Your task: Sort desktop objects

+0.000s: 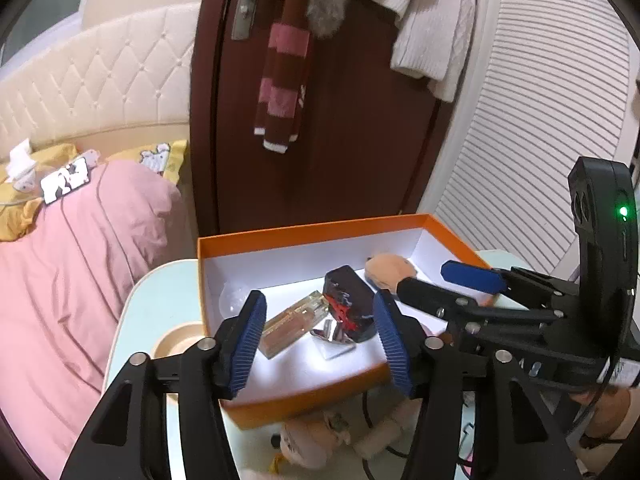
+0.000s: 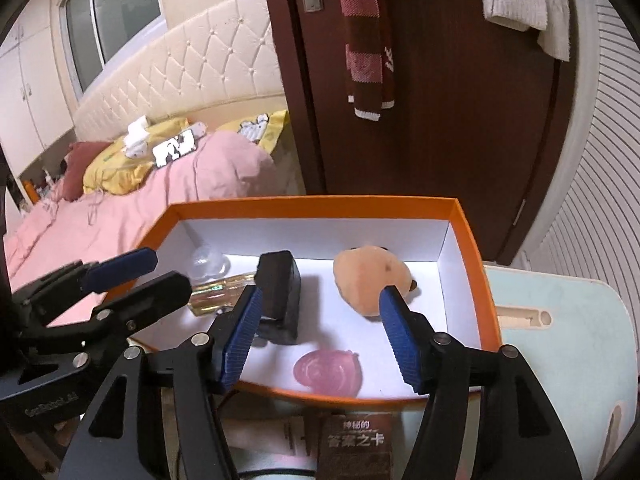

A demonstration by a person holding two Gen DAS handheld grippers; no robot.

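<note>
Both grippers, left [image 1: 320,332] and right [image 2: 320,332], half open, empty, above orange box [image 2: 472,264]; black box [image 2: 280,292] beside right's left pad.

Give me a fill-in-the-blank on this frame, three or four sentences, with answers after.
1. The box on the table has an orange outside and a ____ inside.
2. The striped scarf hangs on the dark ____.
3. Both the left gripper and the right gripper have their jaws ____, holding nothing.
4. The quilt on the bed is ____.

Missing words: white; door; open; pink
</note>
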